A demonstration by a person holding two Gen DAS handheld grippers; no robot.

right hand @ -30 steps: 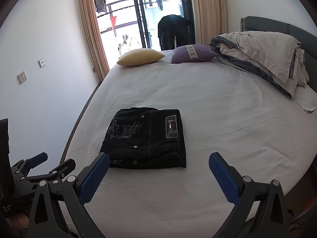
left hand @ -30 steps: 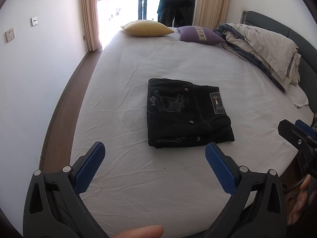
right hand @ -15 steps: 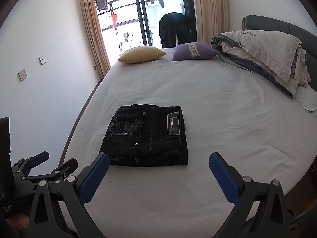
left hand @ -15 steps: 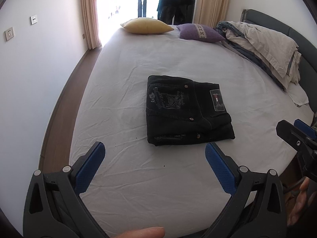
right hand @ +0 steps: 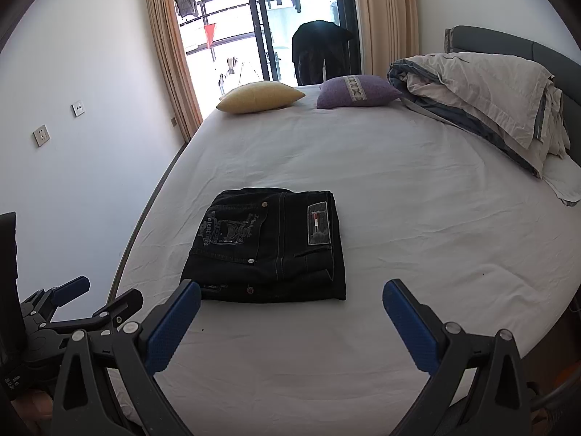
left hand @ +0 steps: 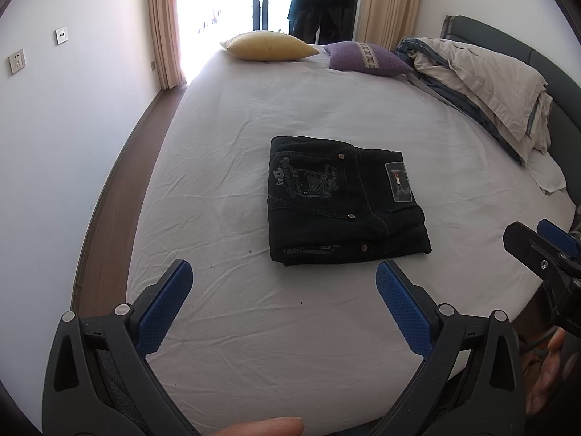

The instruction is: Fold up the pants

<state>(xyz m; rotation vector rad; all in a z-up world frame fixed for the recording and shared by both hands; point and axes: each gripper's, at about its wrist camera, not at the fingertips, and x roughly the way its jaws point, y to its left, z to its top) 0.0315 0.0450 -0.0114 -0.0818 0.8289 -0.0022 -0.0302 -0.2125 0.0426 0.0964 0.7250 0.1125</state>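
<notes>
A bed (right hand: pixel 399 189) with a white sheet fills the room. At its far end lie a yellow pillow (right hand: pixel 259 97) and a purple pillow (right hand: pixel 357 91); a rumpled duvet (right hand: pixel 483 98) is heaped against the grey headboard (right hand: pixel 508 41). Beige curtains (right hand: pixel 170 54) frame a bright glass door (right hand: pixel 261 25). The white left wall (right hand: pixel 72 72) carries 2 sockets (right hand: pixel 40 135). Wood floor (left hand: pixel 120 181) runs beside the bed.

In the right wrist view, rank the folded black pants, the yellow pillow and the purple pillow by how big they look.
1. Folded black pants, clearly largest, though nearest the camera.
2. Yellow pillow and purple pillow look about alike; both lie far off at the bed's far end, so no ranking between them.
</notes>
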